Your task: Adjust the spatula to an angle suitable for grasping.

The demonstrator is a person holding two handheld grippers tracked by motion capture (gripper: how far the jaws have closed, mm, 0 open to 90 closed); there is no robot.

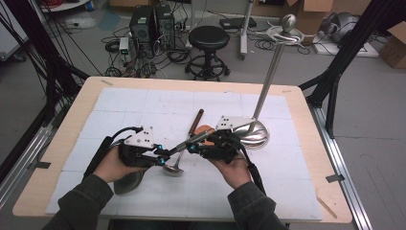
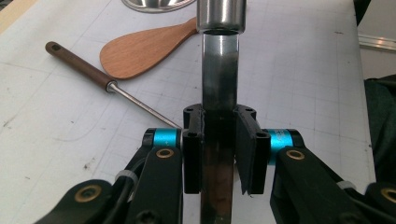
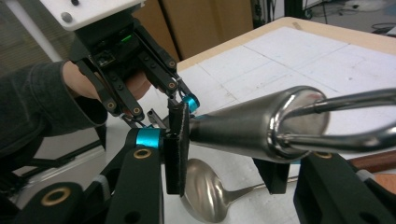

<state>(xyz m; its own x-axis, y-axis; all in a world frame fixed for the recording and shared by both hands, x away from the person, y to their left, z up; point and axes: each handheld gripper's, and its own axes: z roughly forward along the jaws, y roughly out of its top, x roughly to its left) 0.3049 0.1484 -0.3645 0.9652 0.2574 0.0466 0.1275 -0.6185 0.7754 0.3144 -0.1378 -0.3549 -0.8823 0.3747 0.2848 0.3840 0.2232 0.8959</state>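
A steel utensil with a flat shank and a thick tubular handle ending in a wire loop hangs level above the table between my two grippers, which face each other. My left gripper is shut on the flat shank. My right gripper grips the thick handle; its left pad lies against the handle and the other pad is half hidden beneath it. A dark rounded shape under the left hand may be the utensil's head.
A small ladle with a wooden handle lies on the white mat, its bowl just below the grippers. A wooden spatula lies beside it. A steel stand with a tall pole rises at the right.
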